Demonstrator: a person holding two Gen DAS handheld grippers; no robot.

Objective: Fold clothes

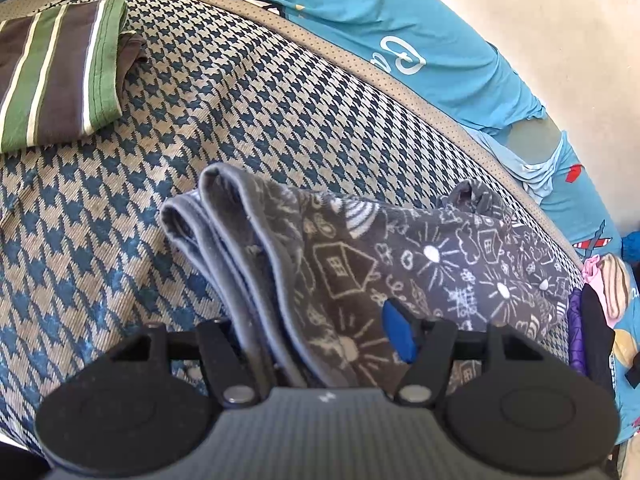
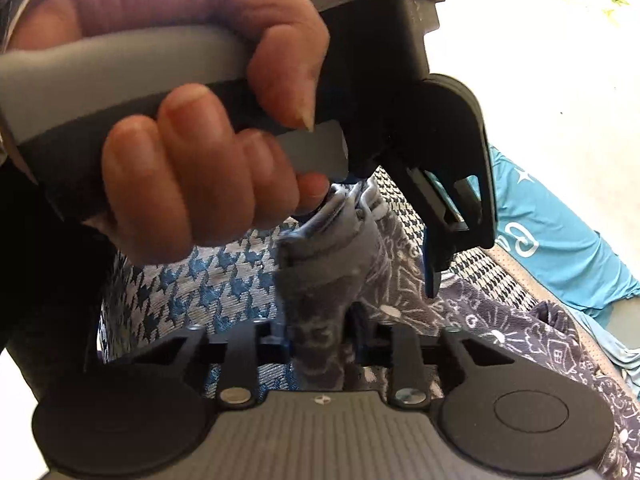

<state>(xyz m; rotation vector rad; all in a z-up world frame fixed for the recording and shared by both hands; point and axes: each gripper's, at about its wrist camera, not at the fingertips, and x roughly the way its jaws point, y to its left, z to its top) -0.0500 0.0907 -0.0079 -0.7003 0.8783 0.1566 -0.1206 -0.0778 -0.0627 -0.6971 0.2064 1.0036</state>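
blue and tan checked cloth [image 1: 224, 92] covers the bed, with a bright blue sheet [image 1: 432, 40] bunched along its far edge by the pale wall. on the checked cloth lies the thing to fold, a grey cloth with little white houses and suns [image 1: 420, 256].

the grey cloth is long from side to side. its thick folded edge, with a plain grey band, runs right into the left claw [image 1: 320, 340], and the rest spreads off to the right. the left claw is about half open with the folded edge between its jaws; the pads sit at the sides of it, but i can't tell if they really pinch it.

the right claw [image 2: 320, 340] is nearly closed and squeezes a bunched bit of the same grey cloth. the person's left hand [image 2: 192, 132] fills the view just above it (so both claws are very close, on the same end).

a striped green and brown cloth [image 1: 56, 72] sits folded, far off to the left.

i think the next move pulls this end over toward the far right end.
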